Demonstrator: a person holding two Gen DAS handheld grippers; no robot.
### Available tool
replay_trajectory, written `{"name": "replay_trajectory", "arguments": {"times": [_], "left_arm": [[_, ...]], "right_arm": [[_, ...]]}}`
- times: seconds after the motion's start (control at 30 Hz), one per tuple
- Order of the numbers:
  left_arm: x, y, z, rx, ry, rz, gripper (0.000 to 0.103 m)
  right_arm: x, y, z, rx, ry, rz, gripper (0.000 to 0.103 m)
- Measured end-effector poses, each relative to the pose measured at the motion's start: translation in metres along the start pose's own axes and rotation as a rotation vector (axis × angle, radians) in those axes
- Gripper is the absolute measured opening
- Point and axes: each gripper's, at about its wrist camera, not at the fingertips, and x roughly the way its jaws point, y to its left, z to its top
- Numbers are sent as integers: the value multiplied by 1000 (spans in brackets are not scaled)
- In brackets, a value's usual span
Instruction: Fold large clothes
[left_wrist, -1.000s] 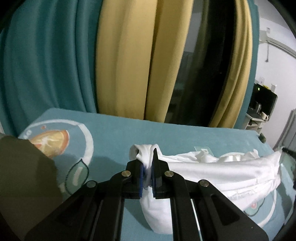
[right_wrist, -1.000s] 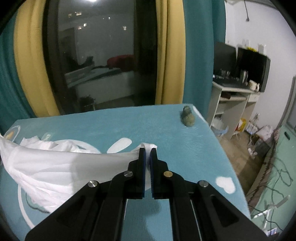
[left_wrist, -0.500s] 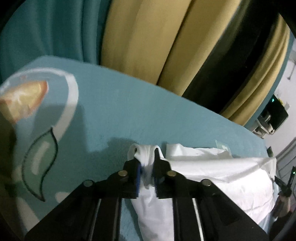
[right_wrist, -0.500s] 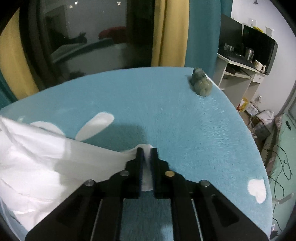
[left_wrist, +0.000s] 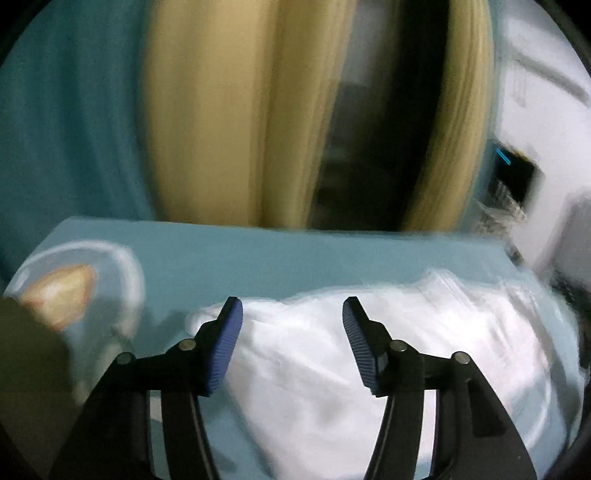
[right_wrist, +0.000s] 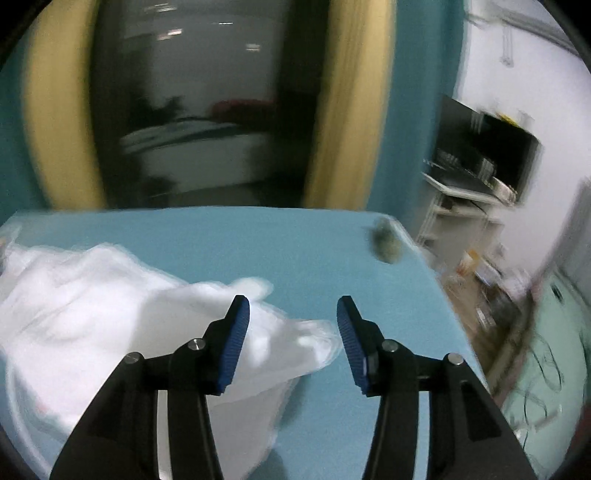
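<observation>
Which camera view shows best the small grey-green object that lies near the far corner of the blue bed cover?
The right wrist view shows it best: the small grey-green object lies near the far right corner of the blue bed cover, apart from the white garment, though motion blur hides its shape. The left wrist view does not show it at all.

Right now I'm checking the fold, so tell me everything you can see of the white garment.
The white garment is thin, soft-looking cloth, lying crumpled in loose folds on the teal bedcover. Its corner lies between the right gripper fingers, unpinched. The left gripper hangs open over its other end. Both grippers' jaws have just been opening. Blur hides detail.
</observation>
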Motion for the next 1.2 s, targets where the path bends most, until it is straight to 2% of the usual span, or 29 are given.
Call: {"name": "replay_trajectory", "arguments": {"times": [0.07, 0.13, 0.27, 0.33, 0.43, 0.7, 0.73, 0.77, 0.8, 0.83, 0.87, 0.93, 1.07, 1.2], "left_arm": [[6, -31, -13, 113, 60, -68, 61], [14, -59, -29, 215, 107, -152, 61], [22, -89, -51, 352, 152, -175, 61], [24, -95, -54, 373, 160, -196, 61], [36, -100, -51, 382, 179, -182, 61], [47, -104, -53, 446, 202, -186, 60], [47, -105, -53, 452, 197, -202, 52], [46, -107, -53, 459, 197, -206, 35], [47, -108, -52, 473, 192, -184, 28], [48, -109, -50, 482, 186, -169, 13], [46, -107, -46, 473, 177, -185, 6], [43, -103, -40, 442, 169, -209, 4], [40, -103, -27, 443, 141, -208, 3], [38, -103, -18, 424, 123, -205, 3]], "right_arm": [[-4, 37, -7, -91, 8, 102, 49], [-5, 67, -15, -176, 24, 166, 49], [-4, 111, -30, -280, 48, 226, 49], [-4, 125, -35, -328, 58, 253, 49], [1, 136, -40, -388, 59, 223, 49], [2, 134, -41, -388, 63, 219, 47], [3, 135, -40, -389, 62, 228, 35], [2, 136, -38, -388, 61, 234, 27], [2, 135, -37, -384, 55, 224, 12], [1, 134, -34, -375, 44, 218, 6], [-1, 134, -31, -361, 30, 220, 5], [-5, 131, -23, -335, 0, 210, 2], [-6, 129, -9, -343, -25, 206, 1], [-6, 133, -9, -375, -11, 225, 1]]}}
